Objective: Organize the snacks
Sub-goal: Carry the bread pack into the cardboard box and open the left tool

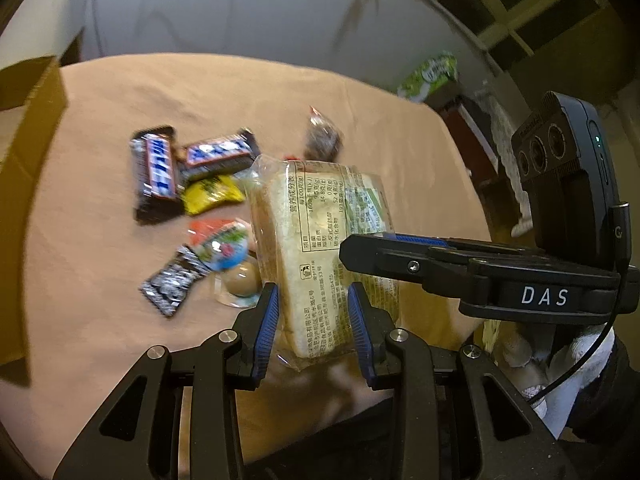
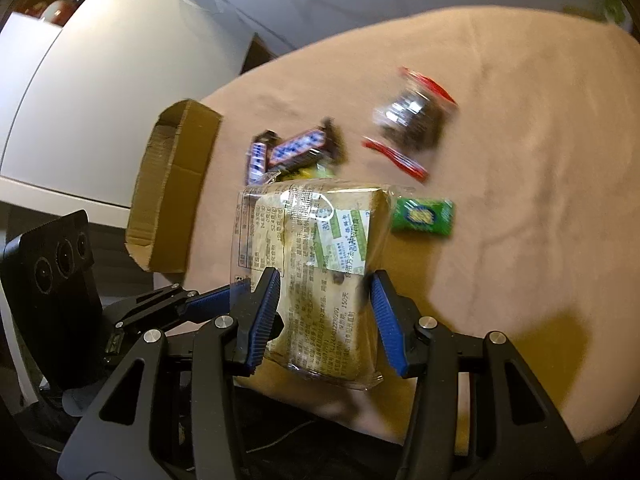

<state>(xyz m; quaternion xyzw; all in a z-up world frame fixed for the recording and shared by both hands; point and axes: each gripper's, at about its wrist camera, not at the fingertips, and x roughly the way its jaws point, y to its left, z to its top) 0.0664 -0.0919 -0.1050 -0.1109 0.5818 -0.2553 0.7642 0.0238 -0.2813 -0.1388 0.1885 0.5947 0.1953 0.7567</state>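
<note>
A clear-wrapped bread pack [image 1: 316, 256] is held above the tan-clothed table [image 1: 100, 240] by both grippers. My left gripper [image 1: 314, 304] is shut on its near end. My right gripper [image 2: 324, 300] closes on the same pack [image 2: 320, 264] from the other side and also shows in the left wrist view [image 1: 400, 256]. Beyond lie two Snickers bars [image 1: 188, 164], a yellow packet [image 1: 212, 196], a dark red-edged bag [image 2: 412, 120], a green packet [image 2: 422, 216] and a cardboard box [image 2: 172, 184] at the table's left edge.
A black-and-white packet [image 1: 172, 284], a colourful jelly cup [image 1: 222, 244] and a brown egg-like snack [image 1: 242, 280] lie left of the bread. A green bag [image 1: 432, 76] sits off the table's far right. A white cabinet [image 2: 80, 100] stands beyond the box.
</note>
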